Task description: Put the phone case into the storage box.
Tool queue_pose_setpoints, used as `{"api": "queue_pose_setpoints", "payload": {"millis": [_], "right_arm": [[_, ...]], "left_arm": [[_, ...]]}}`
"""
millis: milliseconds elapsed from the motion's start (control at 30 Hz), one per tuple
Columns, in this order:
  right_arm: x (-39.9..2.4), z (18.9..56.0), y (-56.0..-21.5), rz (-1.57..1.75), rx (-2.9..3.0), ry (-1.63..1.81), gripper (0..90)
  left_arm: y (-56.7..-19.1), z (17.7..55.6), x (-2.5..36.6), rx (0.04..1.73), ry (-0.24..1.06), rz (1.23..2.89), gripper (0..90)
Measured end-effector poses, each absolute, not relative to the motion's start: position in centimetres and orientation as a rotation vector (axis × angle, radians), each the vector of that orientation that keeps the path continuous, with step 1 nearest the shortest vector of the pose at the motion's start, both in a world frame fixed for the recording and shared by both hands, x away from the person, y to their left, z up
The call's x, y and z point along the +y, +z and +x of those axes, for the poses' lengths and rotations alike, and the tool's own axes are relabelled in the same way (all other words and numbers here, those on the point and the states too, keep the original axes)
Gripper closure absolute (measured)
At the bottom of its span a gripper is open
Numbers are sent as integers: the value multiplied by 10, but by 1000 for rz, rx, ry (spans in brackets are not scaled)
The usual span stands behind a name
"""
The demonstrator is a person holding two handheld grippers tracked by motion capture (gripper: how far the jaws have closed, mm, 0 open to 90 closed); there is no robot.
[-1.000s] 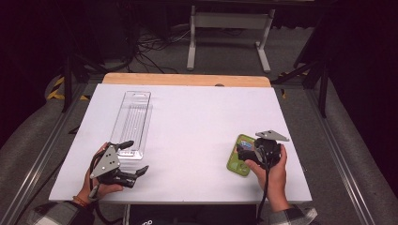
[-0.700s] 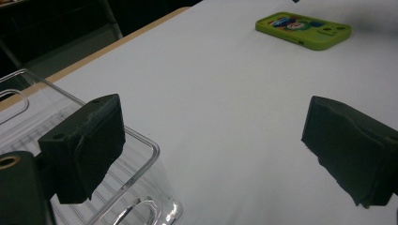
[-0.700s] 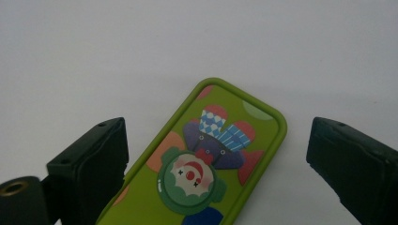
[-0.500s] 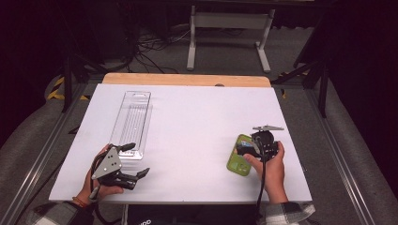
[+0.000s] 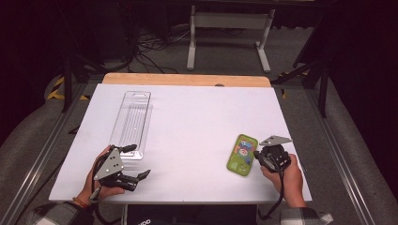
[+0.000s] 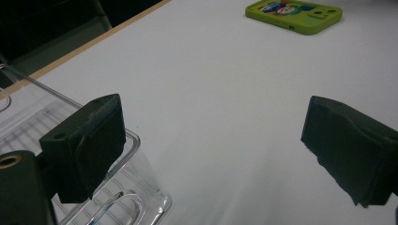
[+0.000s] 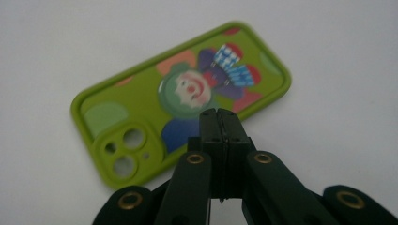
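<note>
A green phone case (image 5: 241, 154) with a cartoon clown lies flat, back up, on the white table at the near right. It also shows in the left gripper view (image 6: 293, 14) and the right gripper view (image 7: 183, 98). My right gripper (image 5: 258, 157) sits at its right edge. Its jaws have just been closing and now meet, shut with nothing between them (image 7: 219, 115), the tips over the case's lower edge. My left gripper (image 5: 137, 161) stands open at the near left (image 6: 211, 145), one jaw over the near corner of a clear plastic tray (image 5: 133, 119).
The clear tray (image 6: 28, 122) runs lengthwise along the left side of the table (image 5: 197, 117). A wooden strip (image 5: 187, 79) edges the far side. Beyond it, dark floor, cables and a metal stand (image 5: 230, 28).
My right gripper has shifted slightly right and nearer the front edge, from over the case's right side to beside it. The left hand has stayed put.
</note>
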State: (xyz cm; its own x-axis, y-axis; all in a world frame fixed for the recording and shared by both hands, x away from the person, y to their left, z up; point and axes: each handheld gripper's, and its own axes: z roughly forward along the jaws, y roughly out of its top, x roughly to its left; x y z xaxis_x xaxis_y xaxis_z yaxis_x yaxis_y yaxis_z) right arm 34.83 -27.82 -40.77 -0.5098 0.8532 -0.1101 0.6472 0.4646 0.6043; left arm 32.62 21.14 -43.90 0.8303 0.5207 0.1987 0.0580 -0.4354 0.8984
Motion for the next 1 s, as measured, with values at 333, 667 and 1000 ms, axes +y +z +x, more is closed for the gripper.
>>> {"api": "queue_pose_setpoints", "payload": {"millis": [333,667,1000], "right_arm": [[-261,341,-407,1078,2647,368,900],[-241,346,-412,1000,2706,281,900],[-235,350,-405,972,2696,352,893]], "left_arm": [[-440,328,211,431,554,1989,73],[-443,327,210,441,539,1996,74],[-443,327,210,441,537,2010,74]]}}
